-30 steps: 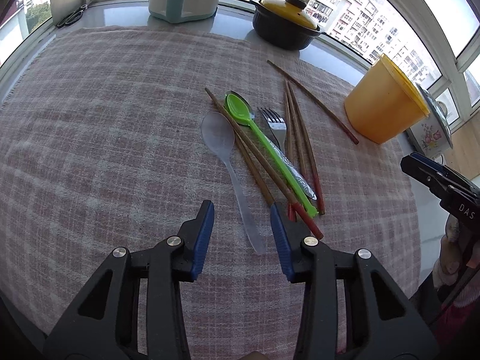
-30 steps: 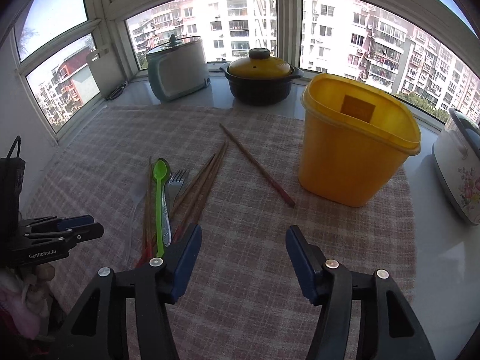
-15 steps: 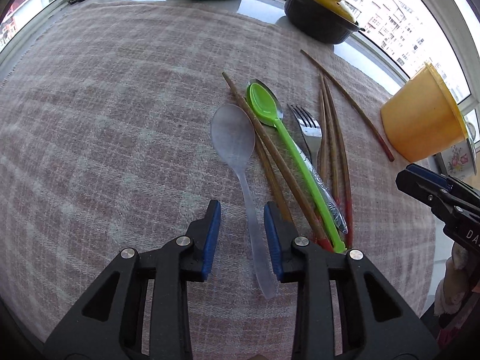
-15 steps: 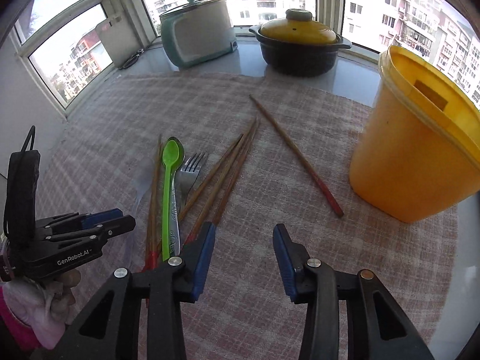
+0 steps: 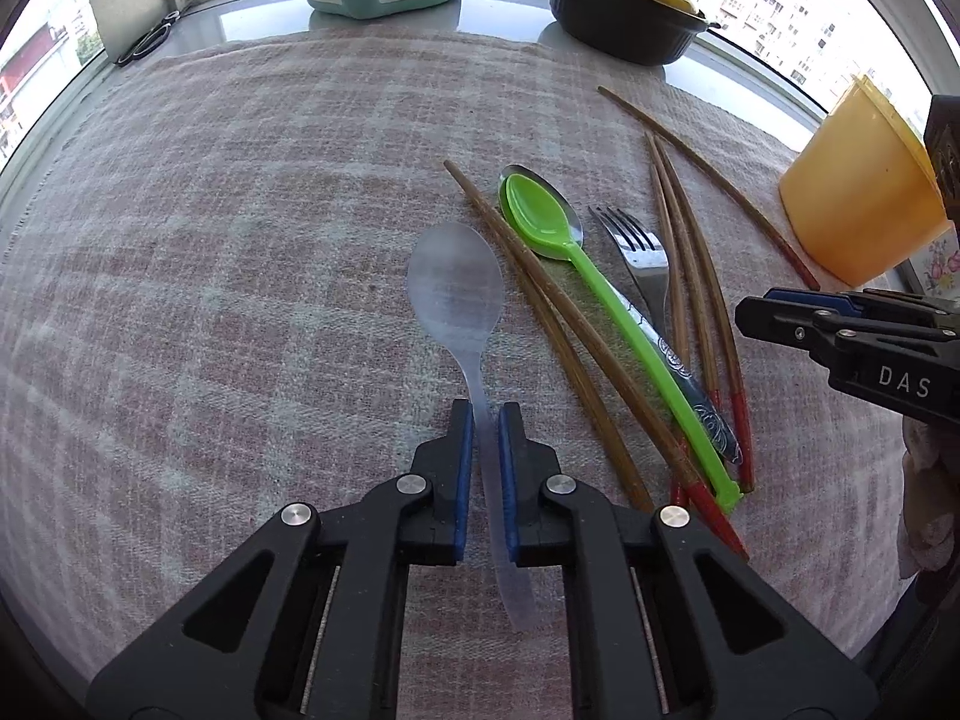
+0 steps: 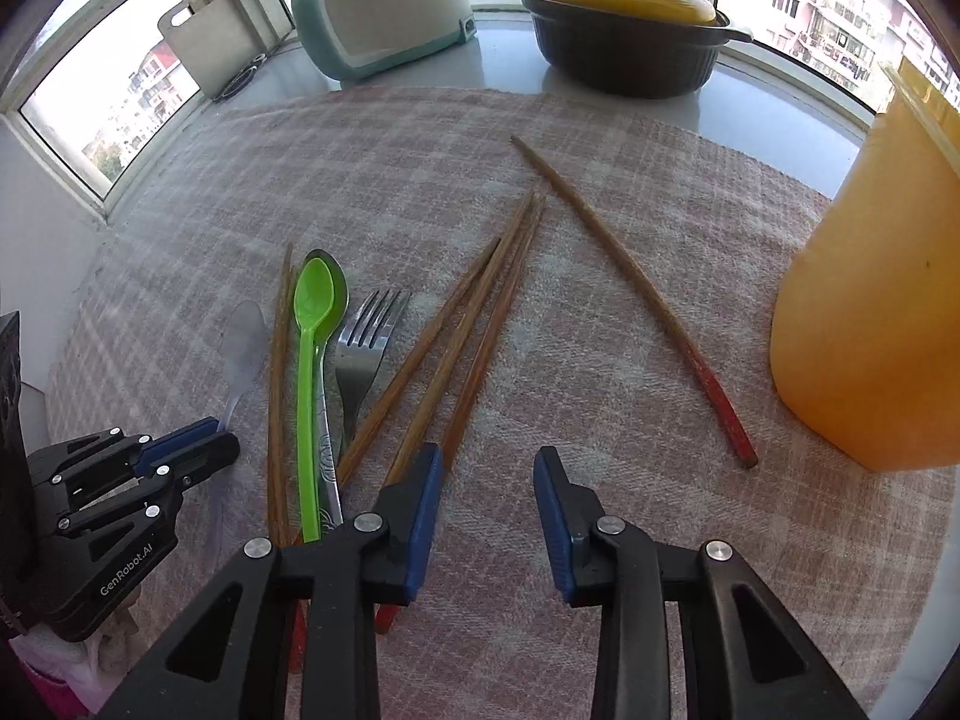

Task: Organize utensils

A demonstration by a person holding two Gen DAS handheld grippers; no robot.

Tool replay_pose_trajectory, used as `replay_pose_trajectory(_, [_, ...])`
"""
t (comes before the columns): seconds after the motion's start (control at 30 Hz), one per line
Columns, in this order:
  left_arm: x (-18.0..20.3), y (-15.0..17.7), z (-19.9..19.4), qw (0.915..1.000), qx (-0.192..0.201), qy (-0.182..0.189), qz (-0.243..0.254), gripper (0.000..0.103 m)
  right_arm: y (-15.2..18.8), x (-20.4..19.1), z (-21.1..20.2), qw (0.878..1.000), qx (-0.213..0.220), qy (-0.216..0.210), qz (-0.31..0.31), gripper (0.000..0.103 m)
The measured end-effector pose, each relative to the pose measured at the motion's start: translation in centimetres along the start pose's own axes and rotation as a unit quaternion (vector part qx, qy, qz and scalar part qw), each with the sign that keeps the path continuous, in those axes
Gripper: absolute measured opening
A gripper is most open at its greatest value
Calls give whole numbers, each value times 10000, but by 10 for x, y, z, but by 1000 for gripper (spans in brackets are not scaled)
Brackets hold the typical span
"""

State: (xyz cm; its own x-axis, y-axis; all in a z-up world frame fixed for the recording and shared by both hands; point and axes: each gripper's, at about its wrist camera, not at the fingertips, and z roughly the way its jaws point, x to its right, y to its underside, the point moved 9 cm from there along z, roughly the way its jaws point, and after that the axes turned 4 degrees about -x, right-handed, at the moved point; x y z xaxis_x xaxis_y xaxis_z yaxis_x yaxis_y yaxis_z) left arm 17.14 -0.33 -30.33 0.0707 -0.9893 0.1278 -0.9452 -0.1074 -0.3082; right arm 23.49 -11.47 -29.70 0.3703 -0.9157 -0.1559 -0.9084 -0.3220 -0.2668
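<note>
A clear plastic spoon [image 5: 456, 294] lies on the checked cloth. My left gripper [image 5: 483, 414] is shut on its handle, bowl pointing away; both show at the left of the right wrist view, spoon [image 6: 243, 339], gripper [image 6: 207, 441]. To its right lie a green spoon [image 5: 600, 294] over a metal spoon, a fork [image 5: 639, 252] and several red-tipped wooden chopsticks [image 5: 570, 336]. My right gripper [image 6: 487, 459] is open and empty above the cloth, near the chopstick ends [image 6: 474, 324]. One chopstick [image 6: 630, 294] lies apart toward the yellow container [image 6: 876, 312].
A dark pot with a yellow lid [image 6: 624, 18], a teal-and-white appliance [image 6: 384, 6] and a cutting board [image 6: 210, 48] with scissors stand on the sill behind the cloth. A floral appliance [image 5: 936, 258] sits past the yellow container.
My left gripper moved forward along the clear spoon's handle and closed on it. My right gripper moved lower and nearer to the chopsticks, its jaws a little narrower.
</note>
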Motion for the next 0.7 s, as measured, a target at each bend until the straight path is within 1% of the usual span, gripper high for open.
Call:
replay_pose_trajectory(0.13, [-6,1,-1,10000,-8,33,-39,5,-4,-3,10,9999,-139,-38,32,29])
replay_pose_trajectory(0.23, [-11,1,-2,10000,7,-5,-34,5,-6,-4,16,9997,-213,108,-7,23])
replay_pose_trajectory(0.33, [-16,1,-3,10000,20,-16,-36,5,-9,-5,18,9996,-263,122,-10,21])
replay_pose_trajectory(0.4, [-19,2,-4,10000,10,23,-63,5,-9,-7,18,9991,-314,228,-147,19])
replay_pose_trajectory(0.5, [-24,1,-6,9999,0,47,-138,5,-9,-5,19,9977,-415,428,-329,12])
replay_pose_trajectory(0.57, [-28,0,-6,9999,-8,35,-156,5,-10,-1,19,9972,-472,469,-336,11])
replay_pose_trajectory(0.6, [-30,-1,-5,9998,-39,31,-172,5,-11,-1,20,9973,-518,403,-335,12])
replay_pose_trajectory(0.67, [-29,-6,-3,9996,-134,109,-239,13,-15,-1,20,9974,-547,326,-334,13])
replay_pose_trajectory(0.7, [-28,-8,-2,9994,-189,181,-236,27,-16,-3,20,9973,-574,296,-359,17])
